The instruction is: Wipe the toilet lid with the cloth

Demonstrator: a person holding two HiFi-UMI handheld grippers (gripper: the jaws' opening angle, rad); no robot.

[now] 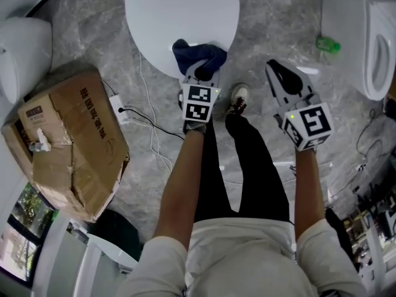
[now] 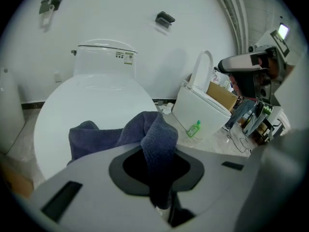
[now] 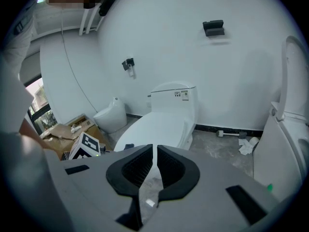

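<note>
While your left gripper pinches the cloth at the lid edge, seemingly touching, press flat and sweep broadly; your right gripper hangs all but closed, empty.

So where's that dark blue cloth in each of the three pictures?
Head view: cloth top centre, at the toilet lid's near edge, held by the left gripper.
Left gripper view: cloth lower centre, pinched between the fingers.
Right gripper view: not clearly in it.
Shared landmark: the white toilet lid.
</note>
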